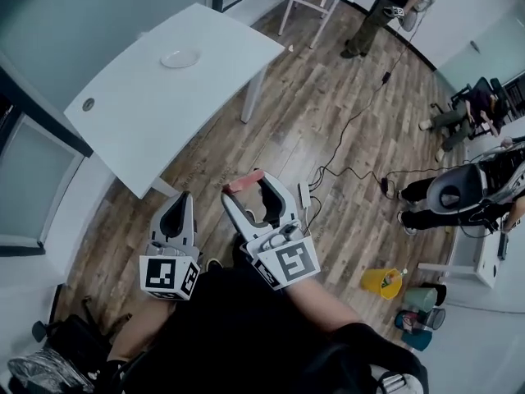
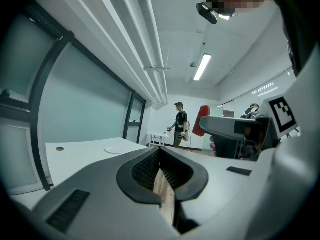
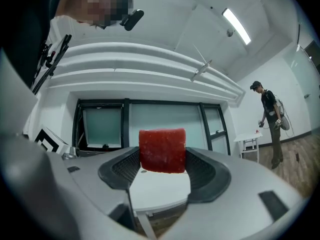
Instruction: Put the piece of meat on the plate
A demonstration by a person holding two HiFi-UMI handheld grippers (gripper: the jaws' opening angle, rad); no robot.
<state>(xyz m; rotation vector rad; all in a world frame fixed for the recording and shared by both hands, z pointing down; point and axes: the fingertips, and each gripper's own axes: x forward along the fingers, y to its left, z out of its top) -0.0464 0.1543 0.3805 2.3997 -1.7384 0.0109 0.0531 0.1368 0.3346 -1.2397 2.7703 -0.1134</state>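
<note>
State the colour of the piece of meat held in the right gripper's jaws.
Deep red; the rectangular piece of meat shows best in the right gripper view.

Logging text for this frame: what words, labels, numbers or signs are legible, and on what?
No readable text in any view.
The marker cubes on the left gripper and right gripper: black-and-white square patterns only, no letters or numbers.
The piece of meat, plate, table: unmarked.
</note>
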